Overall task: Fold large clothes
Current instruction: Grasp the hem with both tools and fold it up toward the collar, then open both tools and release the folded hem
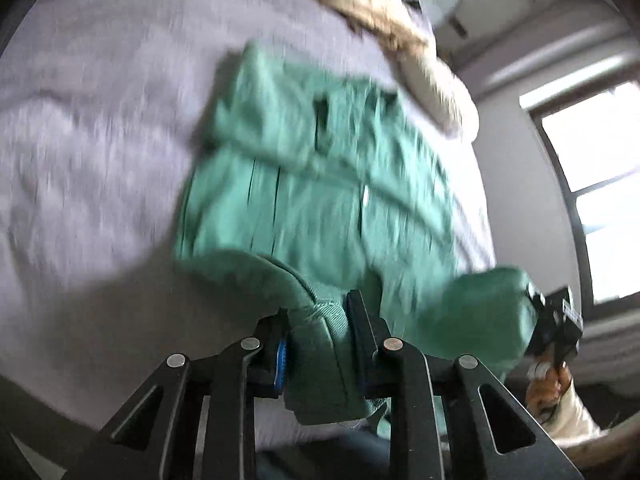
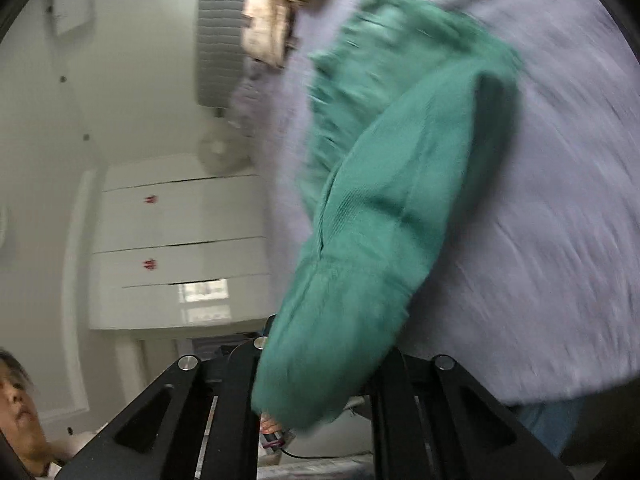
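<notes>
Between both hand-held grippers (clamped): green garment (image 1: 320, 184).

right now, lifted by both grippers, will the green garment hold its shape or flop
Likely flop: the green garment sags and creases between the left gripper and right gripper. It looks thick and ribbed, so probably fairly heavy and not slippery.

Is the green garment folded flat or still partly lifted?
Partly lifted: the green garment lies on the bed, its near edge raised by the left gripper and right gripper.
</notes>
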Available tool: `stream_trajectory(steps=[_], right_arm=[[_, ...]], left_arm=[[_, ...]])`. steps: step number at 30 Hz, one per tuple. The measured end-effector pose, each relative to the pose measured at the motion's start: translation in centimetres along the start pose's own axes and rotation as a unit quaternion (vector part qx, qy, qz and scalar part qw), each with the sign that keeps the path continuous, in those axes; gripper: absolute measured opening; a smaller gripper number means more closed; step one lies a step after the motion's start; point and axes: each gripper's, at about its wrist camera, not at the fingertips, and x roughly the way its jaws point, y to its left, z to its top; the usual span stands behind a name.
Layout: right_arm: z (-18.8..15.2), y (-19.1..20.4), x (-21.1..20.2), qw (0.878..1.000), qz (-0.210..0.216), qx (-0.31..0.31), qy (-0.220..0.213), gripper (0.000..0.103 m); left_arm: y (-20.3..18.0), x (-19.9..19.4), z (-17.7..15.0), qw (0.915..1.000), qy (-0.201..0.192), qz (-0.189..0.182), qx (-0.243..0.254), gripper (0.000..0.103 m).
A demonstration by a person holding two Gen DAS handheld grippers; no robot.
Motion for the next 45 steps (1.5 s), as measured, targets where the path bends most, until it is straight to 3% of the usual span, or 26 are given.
stream_trajectory(steps=[7, 11, 16, 20, 22, 23, 24, 25, 26, 27, 29, 31, 34, 37, 38, 39, 40, 41, 42, 43, 44, 45], right_arm=[[10.3, 4.4, 4.6, 0.999, -0.004, -0.041, 0.025, 0.011], [16.0, 3.3, 7.3, 0.999, -0.034, -0.016, 0.025, 0.011], [21.4, -0.6, 9.9, 0.995, -0.092, 0.029, -0.007, 0.012], [23.6, -2.7, 12.1, 0.990, -0.126, 0.063, -0.031, 0.016], [23.9, -2.8, 12.1, 0.988, -0.130, 0.066, -0.039, 0.017], [24.1, -2.5, 11.9, 0.988, -0.135, 0.063, -0.046, 0.024], [24.2, -2.0, 11.4, 0.987, -0.141, 0.055, -0.053, 0.050], [24.4, -1.6, 11.1, 0.986, -0.151, 0.045, -0.057, 0.066], [24.5, -1.0, 10.8, 0.984, -0.165, 0.029, -0.059, 0.083], [24.7, -0.4, 10.5, 0.982, -0.179, 0.009, -0.058, 0.083], [25.1, 0.6, 10.6, 0.973, -0.224, -0.031, -0.048, 0.083], [25.6, 1.3, 11.2, 0.955, -0.285, -0.073, -0.038, 0.083], [26.4, 1.5, 12.6, 0.935, -0.335, -0.115, -0.022, 0.083], [27.2, 1.1, 15.1, 0.905, -0.394, -0.162, -0.006, 0.083], [27.4, 0.8, 15.8, 0.897, -0.408, -0.171, 0.000, 0.083], [27.7, 0.2, 16.4, 0.891, -0.420, -0.174, 0.009, 0.083], [27.8, -0.5, 16.9, 0.885, -0.431, -0.172, 0.019, 0.082], [27.9, -1.1, 17.5, 0.880, -0.443, -0.168, 0.027, 0.071], [27.7, -1.3, 18.0, 0.871, -0.458, -0.173, 0.035, 0.037], [27.2, -1.2, 18.3, 0.864, -0.466, -0.187, 0.041, 0.016], [26.7, -0.7, 18.3, 0.862, -0.464, -0.200, 0.040, 0.005], [25.8, 0.3, 18.1, 0.853, -0.469, -0.225, 0.033, 0.005]], left_arm=[[-2.2, 3.2, 10.9, 0.9965, -0.063, 0.055, 0.000, 0.026], [-1.5, 7.7, 15.6, 0.9918, -0.069, 0.107, -0.012, 0.026], [0.5, 12.7, 19.8, 0.9870, -0.038, 0.156, -0.004, 0.027], [1.8, 15.8, 21.4, 0.9796, 0.038, 0.197, 0.002, 0.027], [1.7, 15.8, 21.7, 0.9777, 0.049, 0.203, 0.018, 0.036], [1.5, 15.3, 21.8, 0.9780, 0.044, 0.201, 0.031, 0.042], [1.2, 14.6, 21.8, 0.9778, 0.036, 0.202, 0.040, 0.063], [0.8, 13.9, 21.9, 0.9760, 0.020, 0.211, 0.049, 0.090], [0.3, 12.7, 22.1, 0.9708, -0.009, 0.230, 0.065, 0.098], [-0.2, 11.8, 22.2, 0.9668, -0.030, 0.241, 0.078, 0.100], [-0.4, 11.2, 22.7, 0.9640, -0.041, 0.246, 0.091, 0.100], [0.3, 12.3, 23.4, 0.9630, -0.024, 0.252, 0.093, 0.100], [2.1, 16.0, 24.2, 0.9615, 0.014, 0.261, 0.085, 0.100], [3.4, 19.5, 24.3, 0.9607, 0.045, 0.263, 0.078, 0.100], [3.6, 20.4, 24.3, 0.9606, 0.051, 0.263, 0.076, 0.098], [3.8, 21.5, 24.3, 0.9607, 0.056, 0.261, 0.077, 0.081], [3.8, 22.0, 24.2, 0.9607, 0.061, 0.260, 0.076, 0.059], [3.8, 22.4, 24.1, 0.9579, 0.063, 0.269, 0.077, 0.052], [3.7, 22.4, 23.9, 0.9539, 0.058, 0.283, 0.082, 0.035], [3.4, 22.0, 23.6, 0.9535, 0.051, 0.284, 0.088, 0.027], [3.0, 21.2, 23.4, 0.9547, 0.042, 0.280, 0.092, 0.027], [2.4, 19.9, 23.2, 0.9575, 0.027, 0.271, 0.096, 0.026]])
